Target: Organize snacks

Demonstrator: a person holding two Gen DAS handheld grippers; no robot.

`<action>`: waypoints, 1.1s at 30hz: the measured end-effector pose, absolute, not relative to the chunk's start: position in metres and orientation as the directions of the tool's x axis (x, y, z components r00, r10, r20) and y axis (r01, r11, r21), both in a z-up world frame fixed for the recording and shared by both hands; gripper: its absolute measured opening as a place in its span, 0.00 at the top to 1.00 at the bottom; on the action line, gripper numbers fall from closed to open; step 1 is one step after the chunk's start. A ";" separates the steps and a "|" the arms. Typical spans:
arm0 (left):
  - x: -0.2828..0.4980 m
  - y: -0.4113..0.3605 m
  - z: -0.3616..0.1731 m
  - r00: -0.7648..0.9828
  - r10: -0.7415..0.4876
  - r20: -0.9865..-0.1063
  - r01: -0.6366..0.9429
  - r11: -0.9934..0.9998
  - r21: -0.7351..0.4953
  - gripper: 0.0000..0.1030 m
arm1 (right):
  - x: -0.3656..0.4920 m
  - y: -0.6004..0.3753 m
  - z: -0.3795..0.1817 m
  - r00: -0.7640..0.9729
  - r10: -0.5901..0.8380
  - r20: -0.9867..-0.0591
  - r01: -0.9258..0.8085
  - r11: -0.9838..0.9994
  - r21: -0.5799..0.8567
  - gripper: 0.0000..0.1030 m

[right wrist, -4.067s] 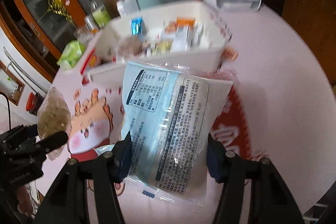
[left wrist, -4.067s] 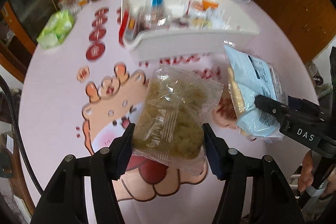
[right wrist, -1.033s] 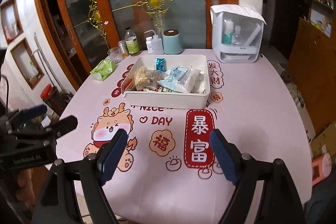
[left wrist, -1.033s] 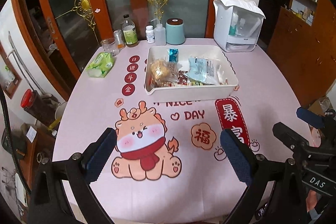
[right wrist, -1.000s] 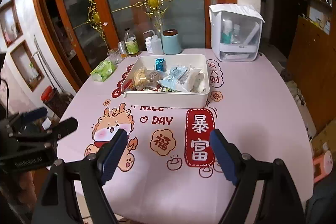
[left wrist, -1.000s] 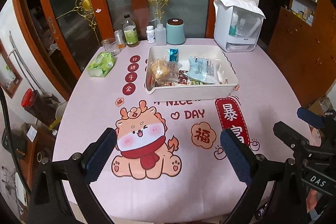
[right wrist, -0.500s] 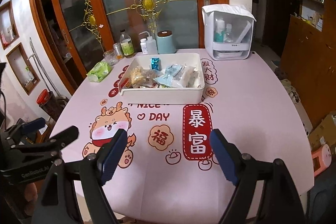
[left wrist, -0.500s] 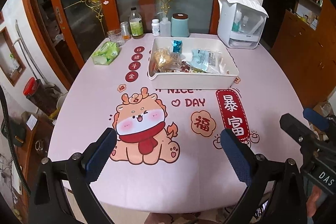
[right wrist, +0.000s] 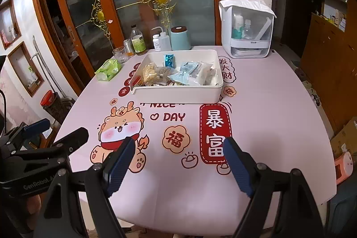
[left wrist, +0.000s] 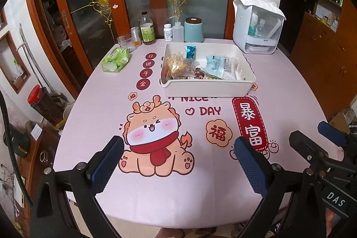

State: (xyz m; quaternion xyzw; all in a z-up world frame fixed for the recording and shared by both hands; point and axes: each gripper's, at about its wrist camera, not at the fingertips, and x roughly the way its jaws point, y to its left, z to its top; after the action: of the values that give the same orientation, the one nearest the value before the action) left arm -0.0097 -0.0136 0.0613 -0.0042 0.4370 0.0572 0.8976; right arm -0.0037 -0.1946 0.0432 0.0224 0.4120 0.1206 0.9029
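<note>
Near half of counter [left wrist: 93,104] lies bare btwn both open grippers & white tray [left wrist: 207,86], w/ open lanes either side of it. Far edge blocked: bottles [left wrist: 147,29], glass [left wrist: 126,42], teal canister [left wrist: 193,29], white dispenser [left wrist: 256,26]; green wipes pack [left wrist: 115,59] sits far left.

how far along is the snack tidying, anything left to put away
Looks essentially done: the puffed snack bag and the blue-white packet lie inside the white bin with the other snacks. In hand: nothing; left gripper and right gripper are open. No loose snack shows on the tablecloth.
</note>
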 end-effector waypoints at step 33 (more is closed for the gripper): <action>-0.007 0.006 0.054 0.598 0.091 -0.796 -0.088 0.995 0.048 0.04 | 0.003 -0.179 0.034 0.612 0.222 -0.759 -0.189 0.973 0.132 0.21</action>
State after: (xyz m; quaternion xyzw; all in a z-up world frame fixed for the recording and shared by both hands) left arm -0.0065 0.0061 0.0535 0.0018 0.4453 0.0500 0.8940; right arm 0.0035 -0.1787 0.0339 0.0192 0.4253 0.1144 0.8976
